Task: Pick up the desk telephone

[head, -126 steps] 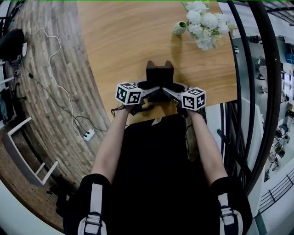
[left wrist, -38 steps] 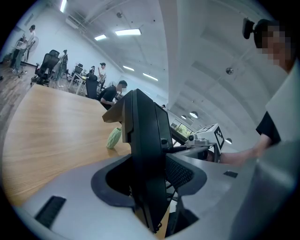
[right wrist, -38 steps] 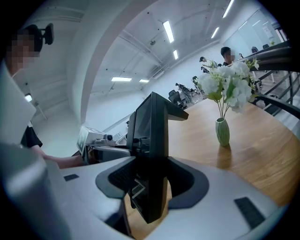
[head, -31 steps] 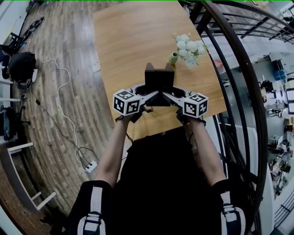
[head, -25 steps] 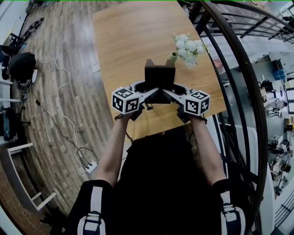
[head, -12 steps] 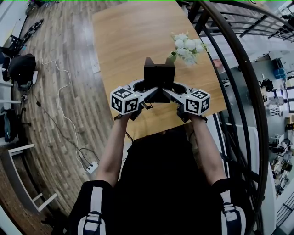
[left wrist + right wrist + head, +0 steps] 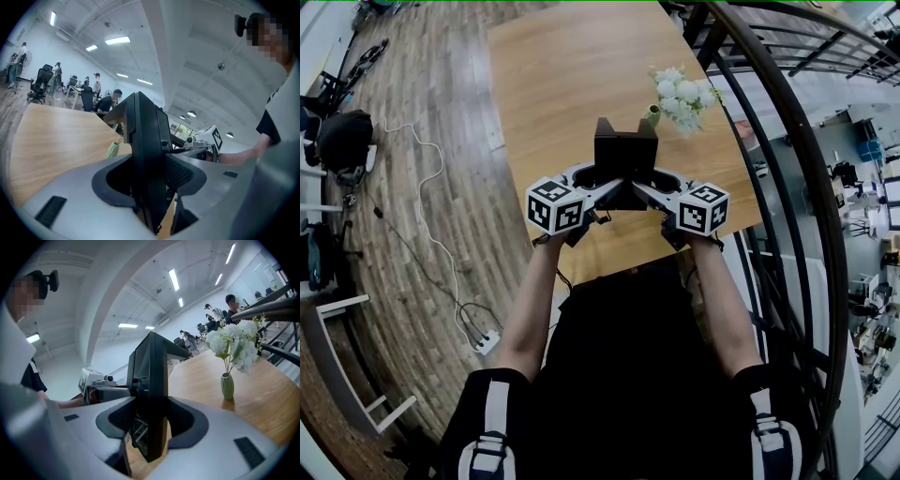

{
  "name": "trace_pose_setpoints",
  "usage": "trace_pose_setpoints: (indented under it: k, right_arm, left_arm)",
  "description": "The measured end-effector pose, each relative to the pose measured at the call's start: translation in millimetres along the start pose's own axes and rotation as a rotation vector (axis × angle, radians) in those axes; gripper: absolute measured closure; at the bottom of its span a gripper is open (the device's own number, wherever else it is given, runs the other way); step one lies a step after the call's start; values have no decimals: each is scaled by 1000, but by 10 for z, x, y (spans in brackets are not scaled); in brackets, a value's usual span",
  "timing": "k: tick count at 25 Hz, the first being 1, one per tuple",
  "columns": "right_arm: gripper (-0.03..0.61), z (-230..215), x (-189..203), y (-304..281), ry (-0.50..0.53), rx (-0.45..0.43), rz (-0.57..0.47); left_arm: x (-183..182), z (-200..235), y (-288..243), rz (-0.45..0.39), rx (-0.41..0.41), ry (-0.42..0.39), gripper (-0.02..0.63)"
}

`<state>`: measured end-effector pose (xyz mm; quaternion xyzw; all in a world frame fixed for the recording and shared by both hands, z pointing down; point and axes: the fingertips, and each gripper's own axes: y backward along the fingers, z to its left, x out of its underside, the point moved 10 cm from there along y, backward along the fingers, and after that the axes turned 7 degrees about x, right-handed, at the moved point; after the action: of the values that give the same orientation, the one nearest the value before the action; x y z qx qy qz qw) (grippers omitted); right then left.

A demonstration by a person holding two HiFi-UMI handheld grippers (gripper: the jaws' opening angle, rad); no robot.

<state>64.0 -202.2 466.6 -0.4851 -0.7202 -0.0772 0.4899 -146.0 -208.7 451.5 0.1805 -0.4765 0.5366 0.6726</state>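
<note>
We are clamping the left gripper (image 7: pixel 151 190) onto one side edge of the desk telephone (image 7: pixel 146 140). Its jaws are pressing their dark pads against the two faces of the black housing. The right gripper (image 7: pixel 151 427) is doing the same from the opposite side, with its jaws closed on the other edge. So we are holding the telephone between both tools, just in front of us over the near part of the wooden table (image 7: pixel 553 84). We cannot tell whether its base is clear of the tabletop or resting on it.

We are judging the telephone to be a stiff plastic shell, fairly heavy, and smooth enough to slide in the pads. The thin side edges are where we are taking hold. An even squeeze from both sides looks necessary to stop it tipping forward or back.

Beyond it, a small green vase (image 7: pixel 228 386) of white flowers (image 7: pixel 236 345) is standing on the table, farther off and to the right. It is well apart from the right gripper but would be standing in the way of any sweep in that direction. A dark railing (image 7: pixel 811 169) is curving along the table's right side. A white power strip (image 7: pixel 485 339) is lying on the floor at the left, out of the way.
</note>
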Motion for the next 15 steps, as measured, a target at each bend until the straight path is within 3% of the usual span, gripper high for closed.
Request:
trace_pose_setpoints:
  k: [15]
  right_arm:
    - [363,-41,64,-22,-17,4,19]
  left_arm:
    - [69,47,-32,16,10,15,388]
